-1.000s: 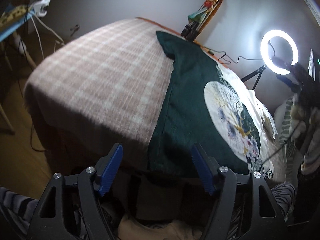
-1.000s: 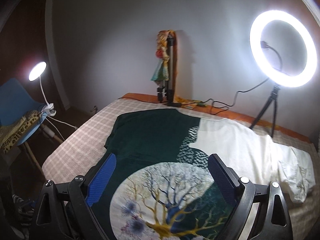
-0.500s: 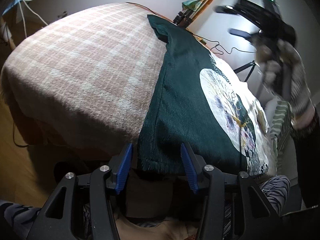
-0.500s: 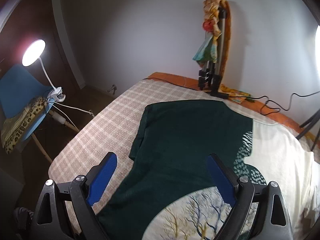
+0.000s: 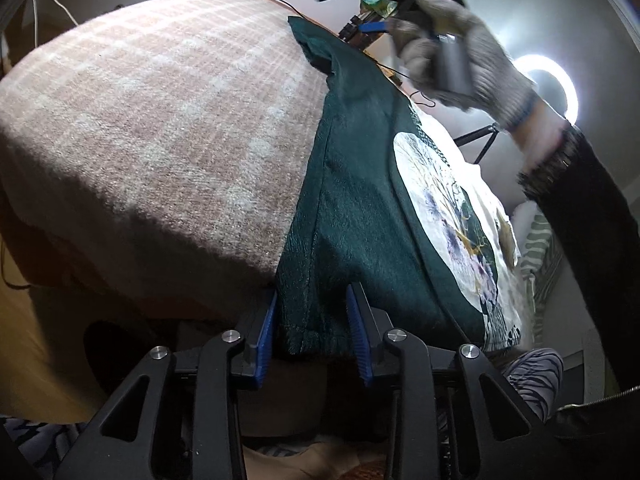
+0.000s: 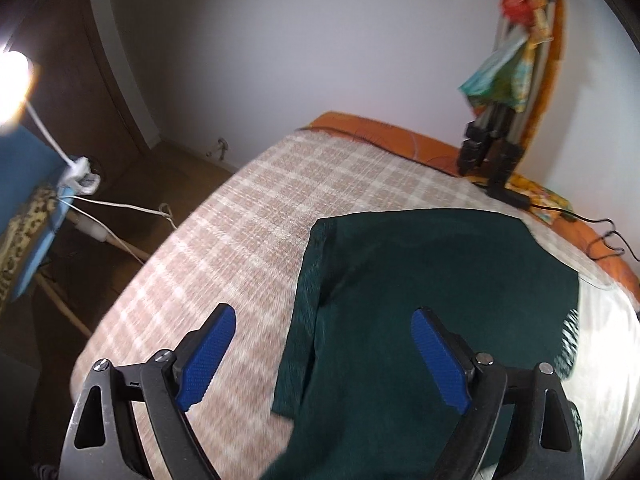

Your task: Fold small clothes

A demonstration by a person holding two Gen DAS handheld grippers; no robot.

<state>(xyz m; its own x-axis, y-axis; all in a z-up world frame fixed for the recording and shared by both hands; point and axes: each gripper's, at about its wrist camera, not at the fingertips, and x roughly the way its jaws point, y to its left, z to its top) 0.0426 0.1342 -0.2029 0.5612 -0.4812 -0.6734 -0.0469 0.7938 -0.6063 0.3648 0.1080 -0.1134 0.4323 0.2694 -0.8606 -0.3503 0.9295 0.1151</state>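
Observation:
A dark green T-shirt [image 5: 360, 216] with a round white tree print lies flat on a bed with a pink checked blanket [image 5: 160, 112]. My left gripper [image 5: 312, 320] is at the bed's near edge, its blue pads on either side of the shirt's bottom hem corner, closing but not fully clamped. My right gripper [image 6: 320, 356] is open and empty, hovering above the shirt's left sleeve [image 6: 308, 304] and shoulder area [image 6: 440, 280]. The right gripper and gloved hand also show in the left wrist view [image 5: 440, 40], above the shirt's far end.
A white garment [image 5: 492, 216] lies under the green shirt on the right side of the bed. A ring light [image 5: 556, 84] stands beyond. A tripod with a colourful cloth [image 6: 500, 120] stands at the wall. A lamp and blue chair [image 6: 24, 200] sit left of the bed.
My left gripper moved in onto the shirt's hem corner and its jaws narrowed around it. My right gripper swept left and forward over the shirt toward the sleeve, staying open.

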